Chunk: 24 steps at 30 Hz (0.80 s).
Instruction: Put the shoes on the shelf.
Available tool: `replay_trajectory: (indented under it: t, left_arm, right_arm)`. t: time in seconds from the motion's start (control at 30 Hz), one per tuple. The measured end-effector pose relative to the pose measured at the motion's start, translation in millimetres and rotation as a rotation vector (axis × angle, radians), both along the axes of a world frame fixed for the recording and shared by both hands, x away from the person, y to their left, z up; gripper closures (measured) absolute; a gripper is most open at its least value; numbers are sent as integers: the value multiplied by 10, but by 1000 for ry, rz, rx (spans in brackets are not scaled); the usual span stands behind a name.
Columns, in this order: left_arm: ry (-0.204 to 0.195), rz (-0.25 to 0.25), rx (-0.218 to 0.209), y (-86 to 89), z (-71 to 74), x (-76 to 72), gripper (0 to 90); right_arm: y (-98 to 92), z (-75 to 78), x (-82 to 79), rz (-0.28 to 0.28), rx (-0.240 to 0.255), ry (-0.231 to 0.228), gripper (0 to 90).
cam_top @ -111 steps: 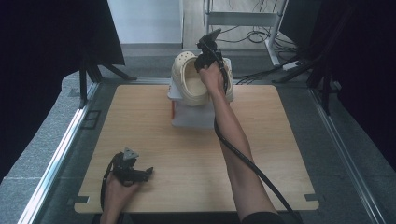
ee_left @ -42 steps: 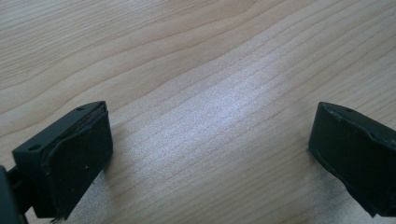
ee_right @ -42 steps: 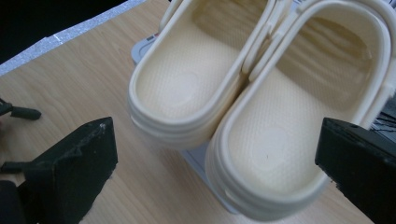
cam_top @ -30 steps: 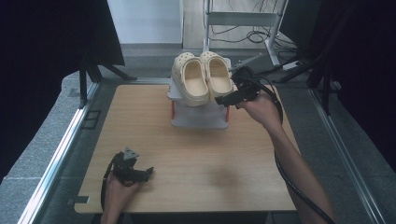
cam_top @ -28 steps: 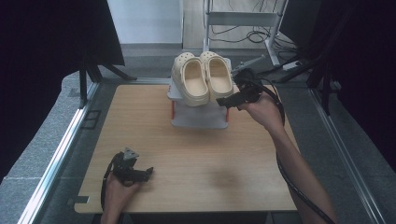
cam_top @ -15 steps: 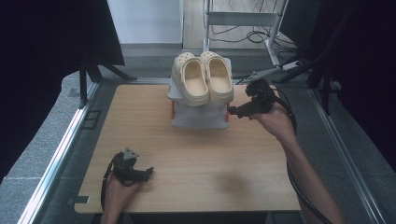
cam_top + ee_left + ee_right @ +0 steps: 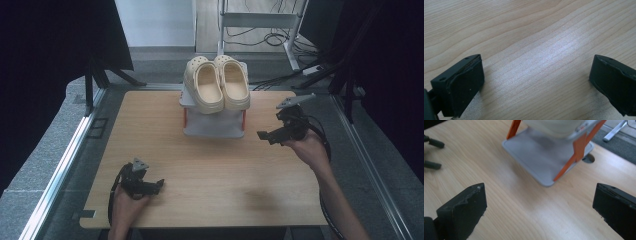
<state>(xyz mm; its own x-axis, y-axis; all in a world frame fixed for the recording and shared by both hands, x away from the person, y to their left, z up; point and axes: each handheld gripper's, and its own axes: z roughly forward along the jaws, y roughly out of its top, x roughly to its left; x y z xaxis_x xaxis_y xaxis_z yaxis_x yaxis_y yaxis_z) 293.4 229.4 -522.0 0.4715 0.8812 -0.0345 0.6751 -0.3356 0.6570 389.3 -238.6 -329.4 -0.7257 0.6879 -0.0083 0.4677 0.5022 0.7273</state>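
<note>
With both my right gripper point(image 7: 272, 134) and left gripper point(image 7: 148, 187) spread empty, I judged a careless sideways swing could knock the clogs point(image 7: 216, 82) off their small rack point(image 7: 214, 121).

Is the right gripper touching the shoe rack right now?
Apart. In the high view, bare table shows between the right gripper and the shoe rack; the right gripper view shows its open jaws over wood, short of the rack's base.

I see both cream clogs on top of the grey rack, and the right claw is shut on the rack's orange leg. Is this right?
Not quite. The right claw is open and holds nothing; the right gripper view shows its jaws wide apart, short of the rack. Both cream clogs do sit on top of the grey rack.
</note>
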Motion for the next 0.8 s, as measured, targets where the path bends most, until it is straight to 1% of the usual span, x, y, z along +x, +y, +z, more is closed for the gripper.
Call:
replay_trajectory:
  t: [0.07, 0.17, 0.33, 0.47, 0.57, 0.6, 0.7, 0.8]
  left_arm:
    - [0, 0, 0, 0, 0, 0, 0]
    - [0, 0, 0, 0, 0, 0, 0]
    - [-1, 0, 1, 0, 0, -1, 0]
    - [1, 1, 0, -1, 0, -2, 0]
    - [1, 1, 0, -1, 0, -2, 0]
    - [1, 1, 0, -1, 0, -2, 0]
    - [1, 1, 1, -1, 0, -2, 0]
    - [1, 2, 1, -1, 0, -3, 0]
  right_arm:
    - [-29, -83, -45, 6, 5, -7, 0]
    - [-57, -224, -112, 8, 7, 2, 0]
    - [-90, -533, -221, 18, 9, 25, 0]
    - [-115, -837, -309, 15, 31, 49, 0]
    - [-117, -1080, -378, -1, 27, 40, 0]
    - [-121, -1168, -395, -7, 33, 39, 0]
    - [-138, -1445, -428, -23, 43, 49, 0]
    - [-156, -1683, -445, -43, 29, 64, 0]
